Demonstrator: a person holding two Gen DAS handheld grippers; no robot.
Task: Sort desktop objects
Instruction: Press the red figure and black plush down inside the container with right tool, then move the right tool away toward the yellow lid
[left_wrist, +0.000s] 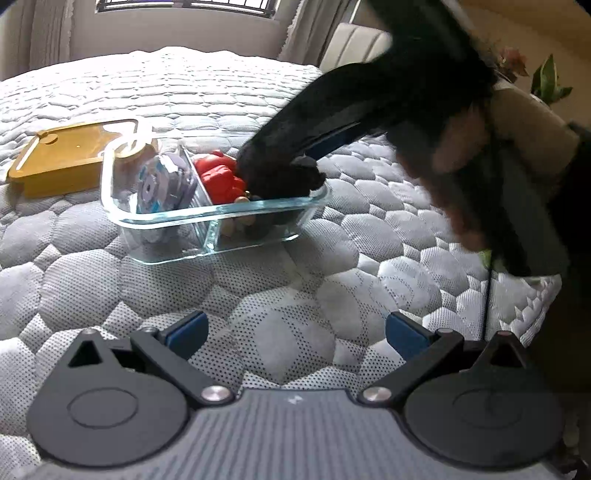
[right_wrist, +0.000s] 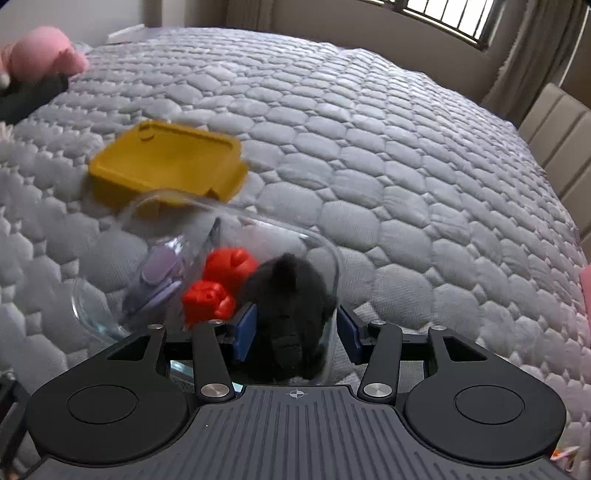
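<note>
The black plush toy (right_wrist: 291, 314) sits in the right compartment of the clear glass container (left_wrist: 258, 206), against its right end wall. In the right wrist view it lies directly between the two blue fingers (right_wrist: 245, 330) of your right gripper (right_wrist: 297, 328). The left pad sits just beside the toy's flank; the right pad is at or outside the glass wall, and you cannot tell whether either pad presses the fur. The fingers are spread about as wide as the toy's body. In the left wrist view your right gripper (left_wrist: 295, 173) reaches down from the upper right into the container, blurred, with its tip at the toy.

Just left of the plush toy, in the same compartment, lie two red blocks (right_wrist: 218, 288), touching it. A glass divider (left_wrist: 201, 195) separates them from the left compartment, which holds a purple tape roll (left_wrist: 162, 184).

Behind the container, on the far left, a yellow lid (right_wrist: 166, 162) lies flat on the bed (right_wrist: 388, 166), close to the container's far rim.

Your left gripper (left_wrist: 295, 334) hovers over bare quilt on the near side of the container, well apart from it. Its fingers (left_wrist: 188, 332) are spread wide and hold nothing.

A pink soft toy (right_wrist: 40, 53) lies at the far left edge of the bed.
</note>
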